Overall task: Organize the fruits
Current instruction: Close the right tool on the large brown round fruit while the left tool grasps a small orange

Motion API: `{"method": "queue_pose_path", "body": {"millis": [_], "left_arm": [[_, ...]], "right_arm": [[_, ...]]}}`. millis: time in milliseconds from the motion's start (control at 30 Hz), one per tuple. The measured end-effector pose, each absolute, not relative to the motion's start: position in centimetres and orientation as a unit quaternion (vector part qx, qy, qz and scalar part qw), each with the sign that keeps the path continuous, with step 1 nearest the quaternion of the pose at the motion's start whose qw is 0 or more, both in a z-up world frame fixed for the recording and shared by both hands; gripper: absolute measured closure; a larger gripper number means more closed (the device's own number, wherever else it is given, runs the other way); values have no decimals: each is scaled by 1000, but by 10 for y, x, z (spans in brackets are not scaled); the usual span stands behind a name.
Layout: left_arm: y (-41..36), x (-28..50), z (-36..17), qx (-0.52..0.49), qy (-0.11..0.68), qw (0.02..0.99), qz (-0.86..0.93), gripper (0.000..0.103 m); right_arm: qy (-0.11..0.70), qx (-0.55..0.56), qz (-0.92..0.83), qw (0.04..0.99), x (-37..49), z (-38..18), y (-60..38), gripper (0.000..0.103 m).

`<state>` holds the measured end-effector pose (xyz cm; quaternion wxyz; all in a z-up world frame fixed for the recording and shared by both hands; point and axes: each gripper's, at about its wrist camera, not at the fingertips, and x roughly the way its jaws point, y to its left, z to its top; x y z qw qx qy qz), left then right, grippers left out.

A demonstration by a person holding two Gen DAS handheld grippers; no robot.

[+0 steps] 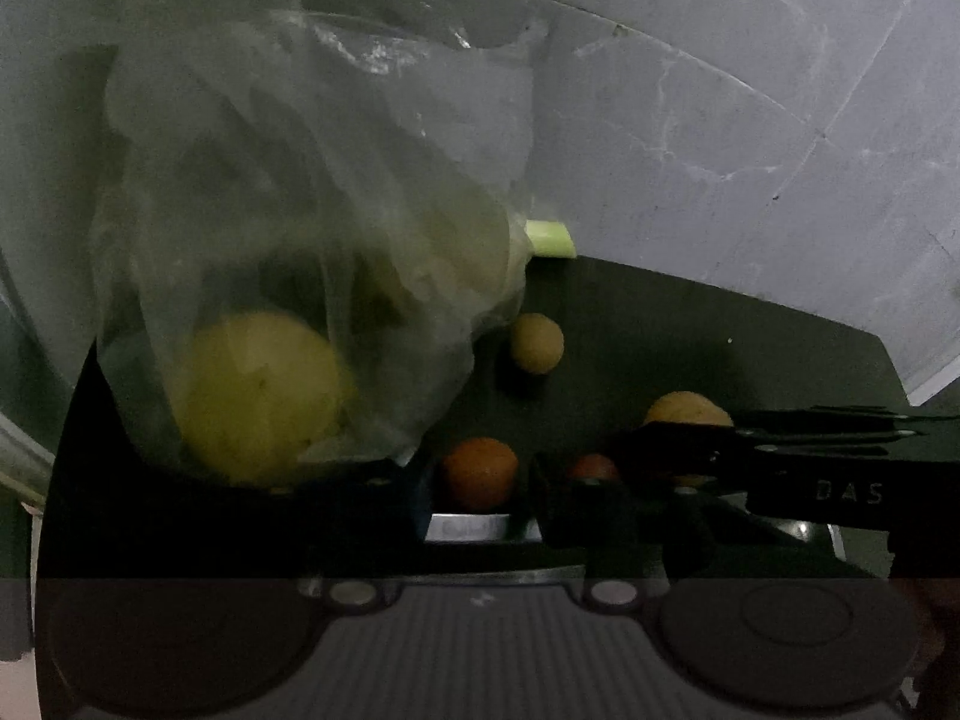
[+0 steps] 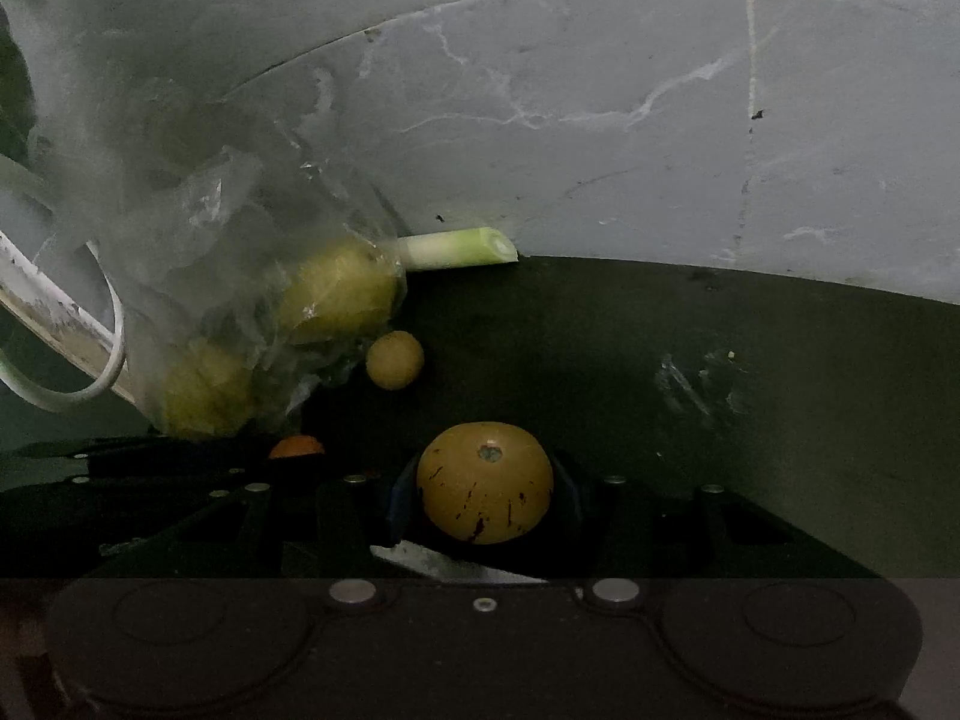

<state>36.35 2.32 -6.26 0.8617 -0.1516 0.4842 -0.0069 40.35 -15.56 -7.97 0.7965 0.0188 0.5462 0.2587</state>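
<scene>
As seen from the right wrist, shows right gripper (image 2: 485,495) with jaws closed on a speckled fruit (image 2: 485,483), low over the table (image 2: 660,330). Places left gripper (image 1: 480,501) with an orange (image 1: 480,471) between its jaws; cannot tell whether gripped or loose. Shows a bag (image 1: 288,180) of yellow fruit at left, touching the table. Locates a small fruit (image 1: 536,342) just beside the bag, a green stalk (image 2: 462,247) behind it by the wall.
</scene>
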Motion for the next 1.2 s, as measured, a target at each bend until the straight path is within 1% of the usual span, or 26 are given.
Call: {"method": "queue_pose_path", "body": {"millis": [33, 333, 700, 1200], "left_arm": [[23, 364, -64, -151, 483, 863, -7, 70], [20, 367, -68, -145, 479, 866, -11, 72], [21, 356, -55, -161, 466, 870, -23, 73], [11, 318, -35, -162, 458, 873, -49, 73]], "right_arm": [[545, 18, 258, 797, 402, -80, -156, 54], [539, 19, 253, 803, 395, -78, -160, 54], [528, 25, 246, 813, 383, -68, -166, 55], [527, 37, 236, 816, 347, -59, -178, 55]]}}
